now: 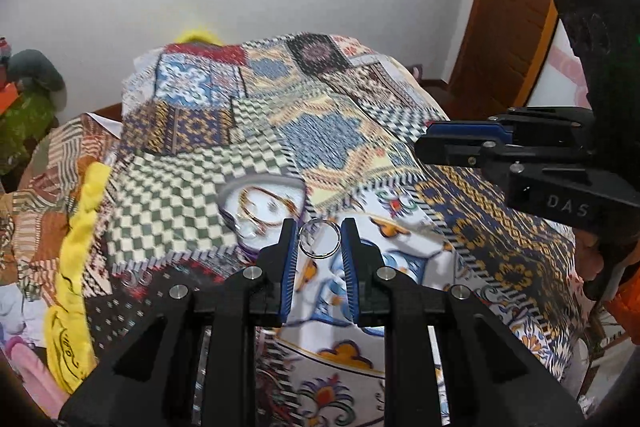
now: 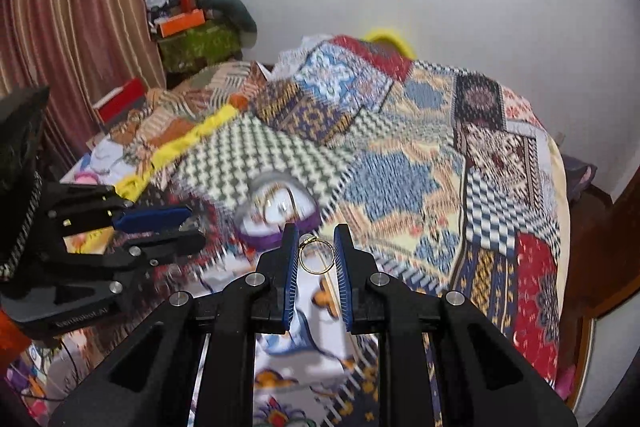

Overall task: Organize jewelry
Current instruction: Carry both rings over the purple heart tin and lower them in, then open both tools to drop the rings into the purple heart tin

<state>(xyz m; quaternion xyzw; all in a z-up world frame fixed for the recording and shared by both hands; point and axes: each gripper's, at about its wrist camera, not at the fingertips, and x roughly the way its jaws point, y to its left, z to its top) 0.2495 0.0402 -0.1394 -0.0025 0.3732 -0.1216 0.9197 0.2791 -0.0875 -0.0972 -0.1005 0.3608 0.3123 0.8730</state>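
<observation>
My left gripper (image 1: pixel 319 237) is shut on a silver ring (image 1: pixel 319 238), held between its blue pads above the patterned bedspread. My right gripper (image 2: pixel 316 254) is shut on a gold ring (image 2: pixel 316 255) with a small knot on top. A heart-shaped jewelry box (image 1: pixel 262 205) with a purple rim lies open on the bed just beyond and left of the left gripper, with a gold chain or bangle inside. It also shows in the right wrist view (image 2: pixel 280 211), blurred. The right gripper appears in the left wrist view (image 1: pixel 460 141); the left one in the right wrist view (image 2: pixel 160 227).
The patchwork bedspread (image 1: pixel 328 131) covers the bed. A yellow cloth (image 1: pixel 76 251) lies along its left side. Two small silver rings (image 1: pixel 138 277) lie on the bed at left. A wooden door (image 1: pixel 516 7) stands at right; curtains (image 2: pixel 80 7) and piled items (image 2: pixel 192 27) at left.
</observation>
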